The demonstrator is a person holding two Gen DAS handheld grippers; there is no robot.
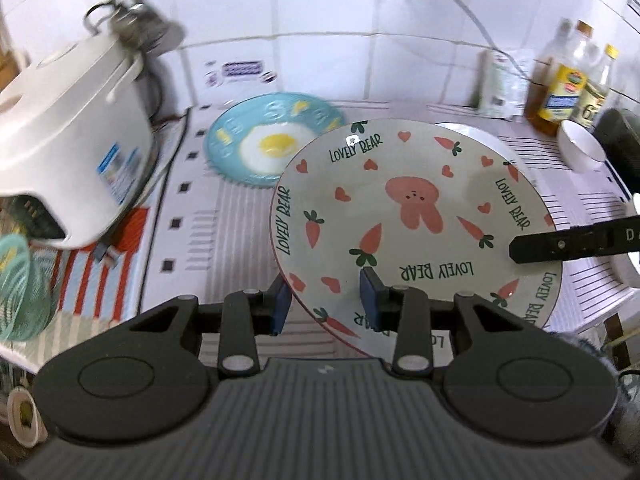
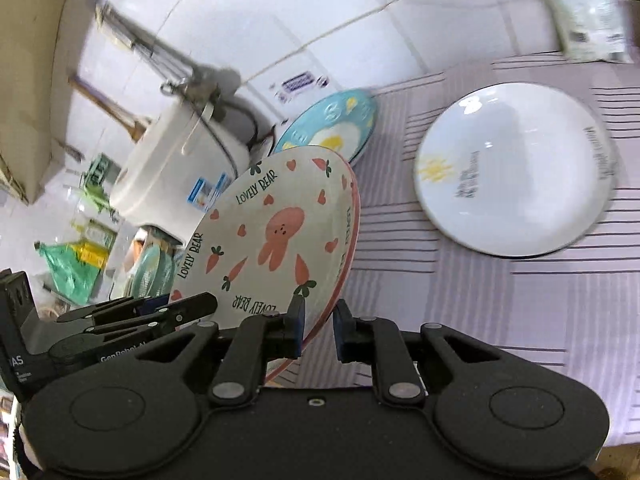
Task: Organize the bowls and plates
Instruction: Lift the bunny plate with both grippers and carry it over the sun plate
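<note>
1. The left gripper (image 1: 324, 300) holds the bunny plate (image 1: 412, 216) by its near rim. Its 2 blue pads sit on each side of the rim, one under the plate and one on top, clamped on it.
2. The right gripper (image 2: 318, 330) holds the same bunny plate (image 2: 272, 236) at another part of the rim. Its jaws are nearly together, with the thin rim between the blue pads.
3. The bunny plate is up in the air, above the striped cloth (image 2: 500, 320), and it tilts. It has a pink bunny, carrots, hearts and the words "LOVELY BEAR" on it.
4. In the left wrist view, one black finger of the right gripper (image 1: 532, 246) lies over the plate's right side.
5. A blue plate with a fried egg picture (image 1: 272, 140) lies on the cloth behind the bunny plate, close to the tiled wall (image 1: 320, 20).
6. A white plate with a little yellow sun (image 2: 516, 168) lies flat on the cloth, off to the right and apart from the bunny plate.
7. A white rice cooker (image 1: 68, 140) stands at the left, next to the blue plate.
8. Some oil bottles (image 1: 568, 80) stand at the back right by the wall, with a small white bowl (image 1: 580, 144) in front of them.
</note>
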